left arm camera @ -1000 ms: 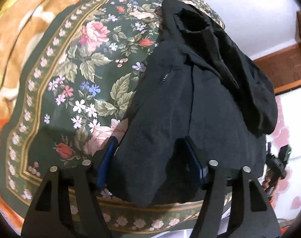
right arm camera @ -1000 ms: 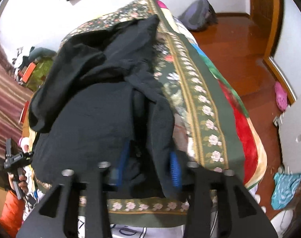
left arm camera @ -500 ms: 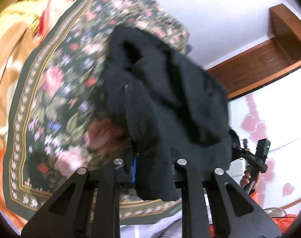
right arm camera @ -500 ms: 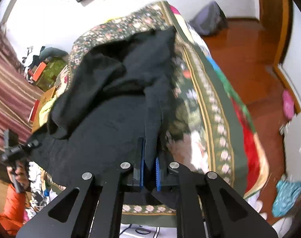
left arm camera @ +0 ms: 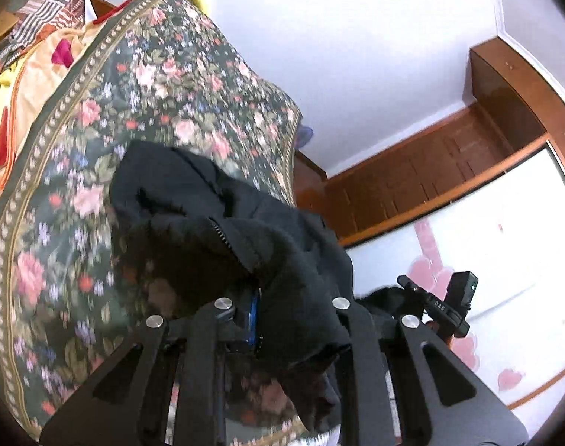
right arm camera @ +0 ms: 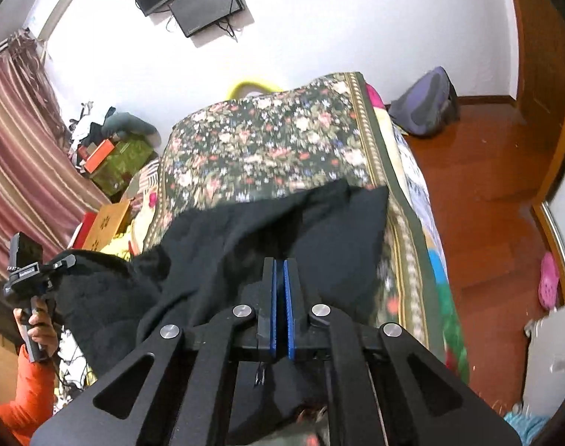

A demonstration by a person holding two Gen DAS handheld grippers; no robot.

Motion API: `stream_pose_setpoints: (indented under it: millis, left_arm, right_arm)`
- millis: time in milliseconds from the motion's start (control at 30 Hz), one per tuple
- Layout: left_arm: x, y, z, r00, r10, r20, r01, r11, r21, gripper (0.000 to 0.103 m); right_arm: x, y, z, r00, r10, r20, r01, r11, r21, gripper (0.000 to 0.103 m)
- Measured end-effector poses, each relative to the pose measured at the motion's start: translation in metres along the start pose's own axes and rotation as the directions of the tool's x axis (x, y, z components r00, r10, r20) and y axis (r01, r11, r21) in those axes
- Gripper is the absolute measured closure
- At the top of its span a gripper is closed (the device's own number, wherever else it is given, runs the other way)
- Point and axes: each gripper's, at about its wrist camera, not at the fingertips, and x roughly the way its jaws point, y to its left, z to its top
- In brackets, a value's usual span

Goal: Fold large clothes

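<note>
both grippers' jaws clenched on black jacket (left arm camera: 267, 245) above floral bedspread (left arm camera: 96, 193)

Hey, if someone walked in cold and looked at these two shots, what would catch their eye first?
The black jacket stands out first, bunched and held up off the floral bedspread, its zipper showing in the left wrist view. Both tongs are clamped on it, the left tongs and the right tongs, whose blue pads sit nearly together. At the right wrist view's lower left, an orange sleeve stands out.
</note>
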Motion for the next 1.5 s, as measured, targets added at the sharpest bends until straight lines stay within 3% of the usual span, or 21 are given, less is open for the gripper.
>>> stream_pose_setpoints:
  millis: [267,367,433,533,633,833,933,967,1000,1067,1200,1333,1400,1500]
  left_arm:
    - [0.041,0.021,0.044,0.996,0.086,0.022,-0.086,0.996,-0.004,0.085]
    - [0.058,0.036,0.055,0.994,0.110,0.006,-0.110,0.993,-0.033,0.085]
    - [0.065,0.044,0.054,0.995,0.102,-0.009,-0.102,0.994,-0.043,0.085]
    - [0.064,0.044,0.046,0.992,0.122,-0.010,-0.122,0.993,0.001,0.085]
    - [0.051,0.036,0.031,0.984,0.180,0.004,-0.179,0.980,0.087,0.085]
    - [0.020,0.020,-0.012,0.956,0.292,0.042,-0.294,0.928,0.228,0.085]
    - [0.013,0.020,-0.033,0.943,0.329,0.042,-0.329,0.910,0.253,0.085]
    - [0.010,0.021,-0.041,0.940,0.338,0.040,-0.337,0.906,0.256,0.085]
    - [0.008,0.024,-0.049,0.938,0.344,0.033,-0.341,0.905,0.253,0.085]
    - [0.005,0.028,-0.059,0.933,0.359,0.026,-0.354,0.902,0.245,0.085]
    - [0.000,0.042,-0.078,0.916,0.402,0.011,-0.394,0.893,0.218,0.085]
    - [-0.001,0.052,-0.091,0.905,0.426,-0.006,-0.417,0.889,0.190,0.085]
    - [0.000,0.053,-0.095,0.900,0.437,-0.011,-0.427,0.884,0.190,0.085]
    - [0.005,0.049,-0.103,0.886,0.463,-0.005,-0.451,0.865,0.219,0.085]
  right_arm:
    - [0.045,-0.017,0.047,0.993,-0.115,-0.008,0.115,0.993,-0.025,0.103]
    - [0.054,-0.034,0.060,0.992,-0.125,-0.011,0.126,0.992,0.013,0.103]
    - [0.053,-0.042,0.061,0.996,-0.082,-0.020,0.082,0.996,0.030,0.103]
    - [0.040,-0.041,0.050,0.998,-0.060,-0.031,0.061,0.998,0.025,0.102]
    - [0.021,-0.030,0.033,0.996,-0.090,-0.029,0.089,0.996,-0.029,0.102]
    - [-0.022,-0.006,-0.009,0.983,-0.180,-0.020,0.178,0.979,-0.097,0.097]
    - [-0.033,-0.005,-0.035,0.979,-0.202,-0.038,0.198,0.976,-0.085,0.070]
    - [-0.036,-0.006,-0.045,0.977,-0.211,-0.035,0.208,0.975,-0.079,0.052]
    - [-0.037,-0.005,-0.052,0.976,-0.218,-0.032,0.215,0.974,-0.076,0.041]
    - [-0.039,-0.009,-0.075,0.974,-0.222,-0.040,0.219,0.974,-0.063,0.038]
    - [-0.022,-0.030,-0.112,0.972,-0.191,-0.136,0.195,0.981,0.014,0.038]
    - [0.007,-0.050,-0.146,0.963,-0.098,-0.250,0.129,0.986,0.107,0.038]
    - [0.014,-0.056,-0.152,0.967,-0.035,-0.253,0.079,0.983,0.165,0.038]
    - [0.017,-0.058,-0.151,0.964,0.121,-0.236,-0.062,0.968,0.245,0.038]
